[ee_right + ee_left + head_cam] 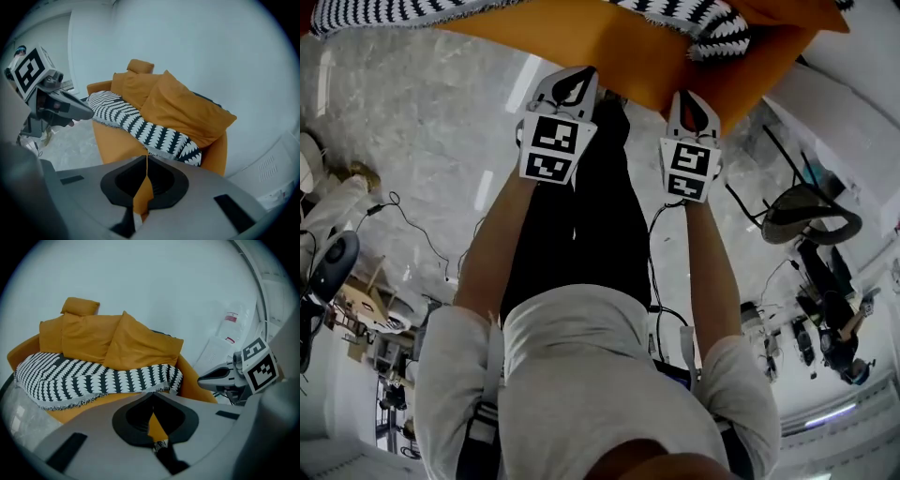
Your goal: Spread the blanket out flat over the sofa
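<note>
An orange sofa (609, 47) (197, 380) (117, 140) with several orange cushions (117, 341) (183, 105) stands against a white wall. A black-and-white patterned blanket (93, 378) (145, 129) (717, 33) lies along the seat, its fringed edge hanging over the front. My left gripper (574, 77) (152, 394) and right gripper (694, 101) (146, 159) are held side by side in front of the sofa's front edge, short of the blanket. On both, the jaws are shut with nothing between them. Each gripper also shows at the edge of the other's view.
The floor (422, 131) is pale marble. A black office chair (806, 211) stands to the right, with more gear (834, 328) beyond it. Cables (412, 230) and a dark device (333, 262) lie at the left. The person's legs stand right before the sofa.
</note>
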